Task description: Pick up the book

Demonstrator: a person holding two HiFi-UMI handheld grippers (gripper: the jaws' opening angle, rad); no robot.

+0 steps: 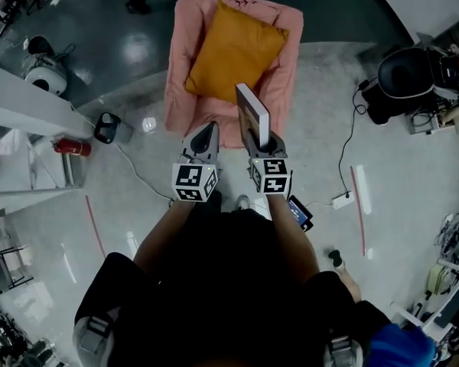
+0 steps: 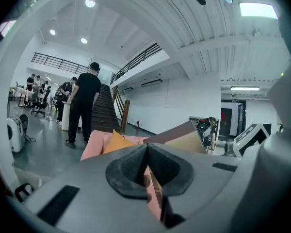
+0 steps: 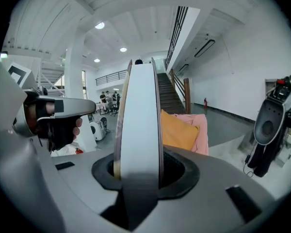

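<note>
Closest in, the right gripper (image 1: 260, 145) has its jaws closed on the lower edge of the book (image 1: 252, 113). In the right gripper view the book (image 3: 139, 120) stands upright on its edge between the pads and fills the gap between them. Just beside it, the left gripper (image 1: 203, 140) has its jaws brought together to a point with nothing between them. In the left gripper view the two dark pads (image 2: 131, 166) meet along a line. This gripper does not touch the book.

The pick-up looks essentially done. The book is in the air in front of the person, resting on no support and carried by the right gripper alone. At most, what seems left is to carry it steadily away. Since the grip is only on a narrow edge, the tall book could tip if it is swung.

Beyond the grippers, a pink armchair (image 1: 177, 75) stands on the grey floor (image 1: 321, 98). It is the only thing here that holds anything: an orange cushion (image 1: 233, 48) lies in its seat, leaning toward the back. The book is above the chair's front edge, apart from it.

Farther off, in the left gripper view, a person in black (image 2: 85, 106) stands near the foot of a staircase (image 2: 104, 115).
</note>
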